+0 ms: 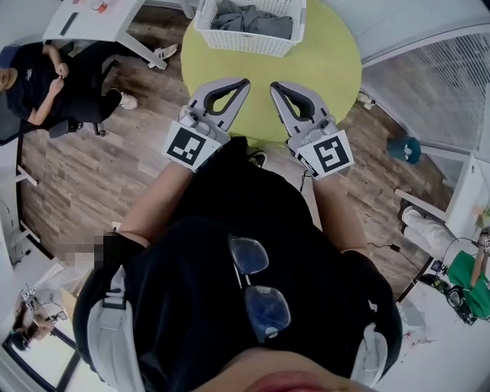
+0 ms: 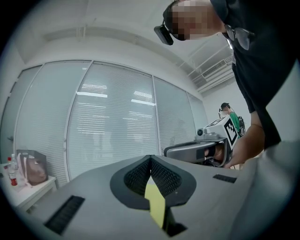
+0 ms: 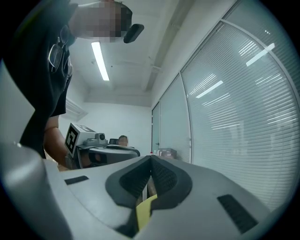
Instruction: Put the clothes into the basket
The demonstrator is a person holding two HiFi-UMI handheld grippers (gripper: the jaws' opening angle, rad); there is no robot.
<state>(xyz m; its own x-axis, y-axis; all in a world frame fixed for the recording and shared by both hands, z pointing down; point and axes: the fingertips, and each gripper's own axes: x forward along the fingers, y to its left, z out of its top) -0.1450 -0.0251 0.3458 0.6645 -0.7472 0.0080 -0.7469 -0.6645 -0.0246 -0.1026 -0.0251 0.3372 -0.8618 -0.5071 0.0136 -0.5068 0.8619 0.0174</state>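
clothes (image 1: 249,17) lie heaped inside the white basket (image 1: 230,40) on the round bench (image 1: 329,69). left tongs (image 1: 243,83) and right tongs (image 1: 274,86) are pressed together, empty, held level near the body, likely because loading looks finished.

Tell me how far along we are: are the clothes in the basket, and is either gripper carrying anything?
Done: grey clothes lie inside the white basket on the yellow-green table. In hand: nothing; the left gripper and right gripper are both shut and empty, close to the person's body. Left: no loose clothing shows on the visible table, so the job looks finished, though the body hides the near edge.
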